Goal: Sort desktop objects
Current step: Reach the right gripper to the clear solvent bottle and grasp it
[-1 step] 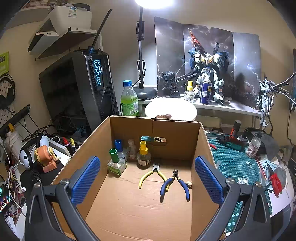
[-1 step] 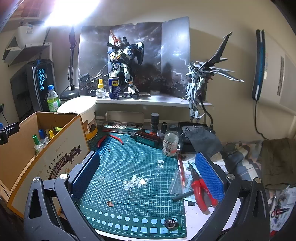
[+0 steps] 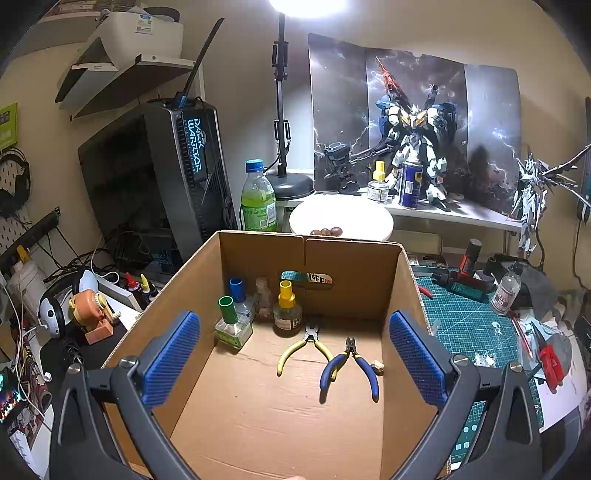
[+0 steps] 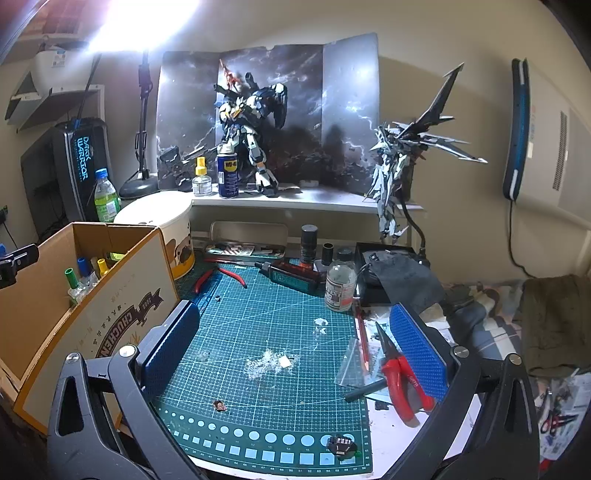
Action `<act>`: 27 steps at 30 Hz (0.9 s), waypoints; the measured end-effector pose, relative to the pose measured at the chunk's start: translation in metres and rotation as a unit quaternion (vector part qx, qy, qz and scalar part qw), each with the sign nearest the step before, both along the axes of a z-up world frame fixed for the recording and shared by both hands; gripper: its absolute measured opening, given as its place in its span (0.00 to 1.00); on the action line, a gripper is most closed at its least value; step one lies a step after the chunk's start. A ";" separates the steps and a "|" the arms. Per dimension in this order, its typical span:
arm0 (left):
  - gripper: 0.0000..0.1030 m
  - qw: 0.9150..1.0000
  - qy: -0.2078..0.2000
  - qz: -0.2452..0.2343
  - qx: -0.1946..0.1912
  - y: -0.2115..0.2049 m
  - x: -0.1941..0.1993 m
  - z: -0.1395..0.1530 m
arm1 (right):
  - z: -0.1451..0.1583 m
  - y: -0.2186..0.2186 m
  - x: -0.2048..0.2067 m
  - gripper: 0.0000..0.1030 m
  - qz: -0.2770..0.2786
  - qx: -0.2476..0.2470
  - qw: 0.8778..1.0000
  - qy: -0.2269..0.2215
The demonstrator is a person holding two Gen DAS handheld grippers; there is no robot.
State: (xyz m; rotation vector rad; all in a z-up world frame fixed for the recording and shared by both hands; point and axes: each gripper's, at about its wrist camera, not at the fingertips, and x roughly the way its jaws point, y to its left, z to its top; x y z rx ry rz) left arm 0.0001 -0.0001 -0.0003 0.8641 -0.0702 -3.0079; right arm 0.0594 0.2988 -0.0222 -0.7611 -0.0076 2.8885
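Both tools gape empty: left tool [image 3: 294, 363] over the cardboard box [image 3: 354, 280] of sorted pliers, right tool [image 4: 294, 349] facing red pliers [image 4: 404, 384] awaiting pickup.

Lit from above by one desk lamp [image 3: 308, 3], blown out to pure white glare at the top of both views. Warm, rather dim light elsewhere, with yellowish walls. Soft dark shadows behind the robot model [image 4: 251, 144] on the poster [image 4: 266, 122], and short shadows under the pliers [image 3: 349, 365] inside the cardboard box [image 3: 354, 273]. Strong fisheye bending: straight edges curved, corners cut off in black. Sharp in the centre, slightly soft and smeared toward the right edge.
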 end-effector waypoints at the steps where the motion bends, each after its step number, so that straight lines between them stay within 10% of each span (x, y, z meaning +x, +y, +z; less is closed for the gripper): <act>1: 1.00 1.000 0.000 0.000 0.000 0.000 0.000 0.000 | 0.000 0.000 0.000 1.00 0.000 0.000 1.000 0.000; 14: 1.00 1.000 -0.012 -0.027 -0.003 0.004 -0.005 0.001 | 0.003 0.011 -0.006 1.00 0.014 -0.007 1.000 0.008; 21: 1.00 0.997 0.003 -0.072 0.032 0.006 -0.006 0.018 | 0.022 0.080 -0.014 1.00 0.048 -0.070 0.991 0.102; 27: 1.00 0.991 -0.003 -0.124 0.039 0.026 -0.015 0.022 | -0.006 0.094 -0.086 0.90 0.043 0.076 0.994 0.065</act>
